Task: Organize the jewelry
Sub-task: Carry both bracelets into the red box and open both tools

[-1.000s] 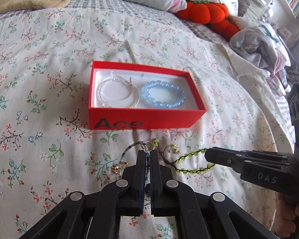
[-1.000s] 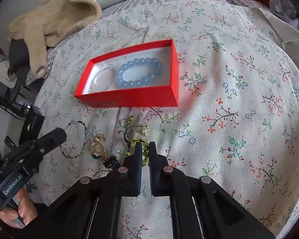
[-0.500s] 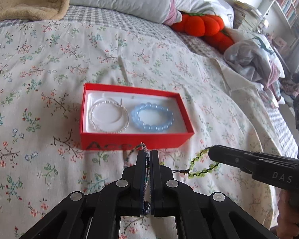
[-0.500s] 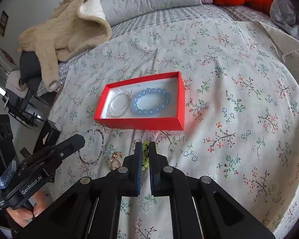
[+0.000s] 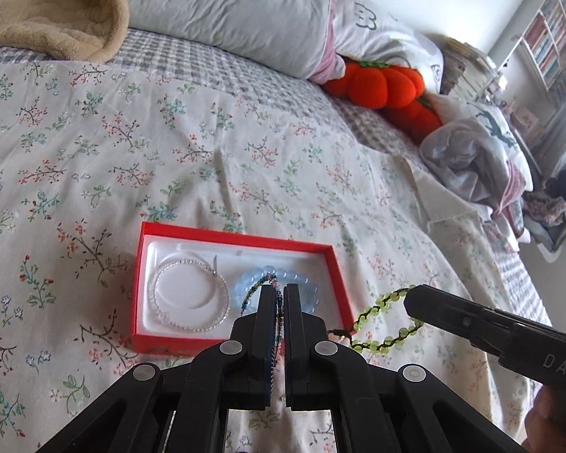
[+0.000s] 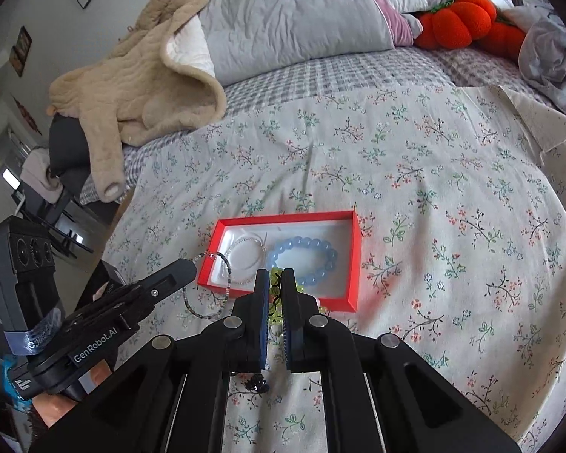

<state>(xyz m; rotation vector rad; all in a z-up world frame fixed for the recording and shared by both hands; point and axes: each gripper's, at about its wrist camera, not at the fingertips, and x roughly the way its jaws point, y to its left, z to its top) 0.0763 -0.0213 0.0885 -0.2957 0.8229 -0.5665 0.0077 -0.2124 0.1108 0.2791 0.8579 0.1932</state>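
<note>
claws clamped: left claw (image 5: 274, 294) grips dark bracelet (image 6: 211, 287), right claw (image 6: 276, 279) green bracelet (image 5: 385, 321).

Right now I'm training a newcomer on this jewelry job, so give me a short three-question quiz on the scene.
1. True or false: the red box is empty.
2. Which gripper holds the green bead bracelet: A left, B right?
3. Fill in: the left gripper holds a thin ___ bracelet.

Key:
1. False: a blue bead bracelet and a clear bead bracelet lie inside.
2. B: the right gripper is shut on it.
3. Dark beaded.
</note>
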